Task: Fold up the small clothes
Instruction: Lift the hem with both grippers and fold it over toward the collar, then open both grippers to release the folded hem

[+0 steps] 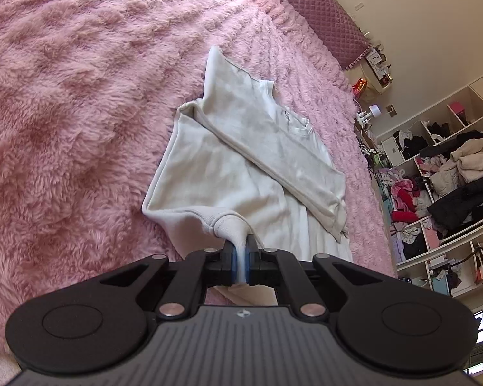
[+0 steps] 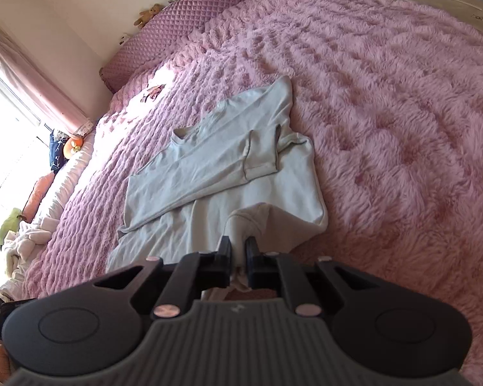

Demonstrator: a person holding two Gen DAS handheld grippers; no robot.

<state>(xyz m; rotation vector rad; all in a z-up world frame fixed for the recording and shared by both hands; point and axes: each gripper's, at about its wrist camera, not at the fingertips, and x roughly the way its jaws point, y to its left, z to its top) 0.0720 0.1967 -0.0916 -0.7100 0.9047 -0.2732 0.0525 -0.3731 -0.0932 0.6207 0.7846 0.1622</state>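
Observation:
A small white long-sleeved top [image 1: 235,167] lies on a fluffy pink bedspread [image 1: 80,96], with both sleeves folded across its body. My left gripper [image 1: 241,251] is shut on the top's bottom hem, which bunches up between the blue pads. In the right wrist view the same top [image 2: 222,167] lies ahead, and my right gripper [image 2: 238,251] is shut on another part of the hem, lifting a fold of cloth. Both grippers hold the near edge of the top a little above the bedspread [image 2: 402,112].
A quilted purple headboard [image 1: 322,13] runs along the far side of the bed. Open shelves crammed with clothes [image 1: 450,177] stand to the right. A window with pink curtains [image 2: 32,80] and pillows [image 2: 38,193] lie to the left in the right wrist view.

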